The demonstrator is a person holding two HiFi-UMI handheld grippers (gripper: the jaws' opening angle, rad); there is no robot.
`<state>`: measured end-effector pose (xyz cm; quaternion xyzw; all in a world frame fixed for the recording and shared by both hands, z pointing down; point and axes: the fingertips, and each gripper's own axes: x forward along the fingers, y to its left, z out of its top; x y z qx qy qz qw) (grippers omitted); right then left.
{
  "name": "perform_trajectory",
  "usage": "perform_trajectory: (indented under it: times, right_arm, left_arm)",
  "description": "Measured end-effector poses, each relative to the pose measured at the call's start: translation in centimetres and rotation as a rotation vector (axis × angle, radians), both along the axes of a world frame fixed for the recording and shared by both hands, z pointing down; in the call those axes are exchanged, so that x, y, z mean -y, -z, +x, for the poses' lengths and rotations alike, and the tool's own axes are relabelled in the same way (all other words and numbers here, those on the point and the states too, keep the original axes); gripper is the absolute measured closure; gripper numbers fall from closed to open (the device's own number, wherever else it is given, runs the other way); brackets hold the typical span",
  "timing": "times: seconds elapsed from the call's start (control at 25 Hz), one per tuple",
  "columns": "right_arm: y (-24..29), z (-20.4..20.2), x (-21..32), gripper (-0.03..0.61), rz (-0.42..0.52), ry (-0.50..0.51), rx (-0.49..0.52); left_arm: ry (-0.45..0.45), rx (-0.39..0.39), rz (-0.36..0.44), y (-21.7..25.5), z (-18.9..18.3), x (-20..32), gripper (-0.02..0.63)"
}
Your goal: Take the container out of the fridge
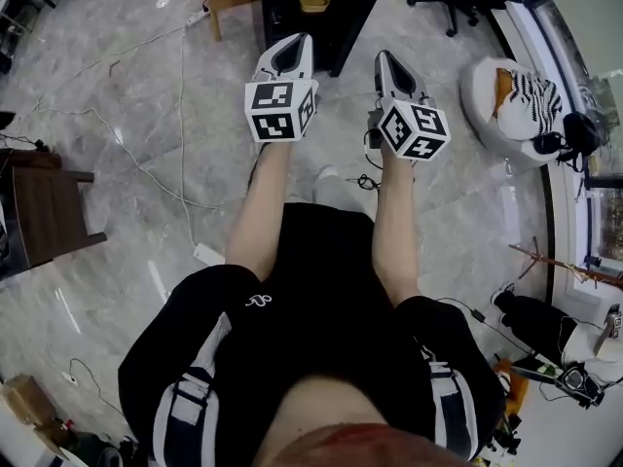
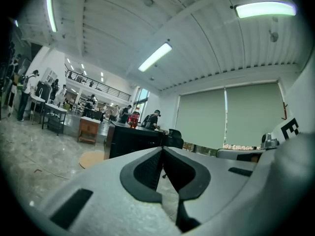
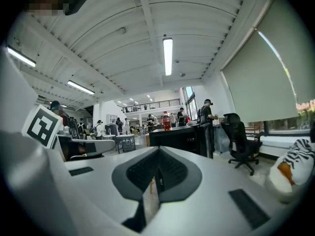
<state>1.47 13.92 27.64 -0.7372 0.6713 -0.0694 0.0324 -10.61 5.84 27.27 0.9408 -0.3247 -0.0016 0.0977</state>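
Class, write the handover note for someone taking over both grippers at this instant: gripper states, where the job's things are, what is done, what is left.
Grippers: the left gripper is shut and empty; the right gripper is shut and empty. Both are held out in front, over the floor.
Things: no fridge or container shows in any view. A black counter stands ahead.
Done: nothing visible.
Left: find the fridge, open it, take the container out.
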Motion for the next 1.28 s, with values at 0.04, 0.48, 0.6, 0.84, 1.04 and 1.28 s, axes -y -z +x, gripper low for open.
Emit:
perform_trajectory:
  times: [0.04, 0.48, 0.6, 0.84, 1.04, 1.28]
  right_arm:
    - [0.0, 0.1, 0.2, 0.566, 0.000, 0.003, -0.002]
    - [-2.3, 2.7, 6.3, 0.566, -0.018, 0.057, 0.034]
    - [-2.9, 4.7, 8.5, 0.566, -0.025, 0.072, 0.045]
    - [-5.3, 10.2, 13.9, 0.566, -0.045, 0.095, 0.082]
    - [-6.5, 15.0, 19.9, 0.566, -0.052, 0.129, 0.120]
    - [-6.6, 18.9, 26.3, 0.566, -0.060, 0.184, 0.137]
  left_arm:
    - [-0.001, -0.002, 0.000, 0.0, 0.2, 0.1, 0.604]
    - [0.052, 0.035, -0.019, -2.0, 2.4, 5.9, 0.604]
    - [0.068, 0.043, -0.027, -2.7, 4.2, 7.9, 0.604]
    - [0.097, 0.089, -0.055, -5.4, 9.3, 12.3, 0.604]
    - [0.134, 0.141, -0.074, -6.7, 13.5, 17.3, 0.604]
    - [0.186, 0.179, -0.089, -6.9, 16.9, 22.4, 0.604]
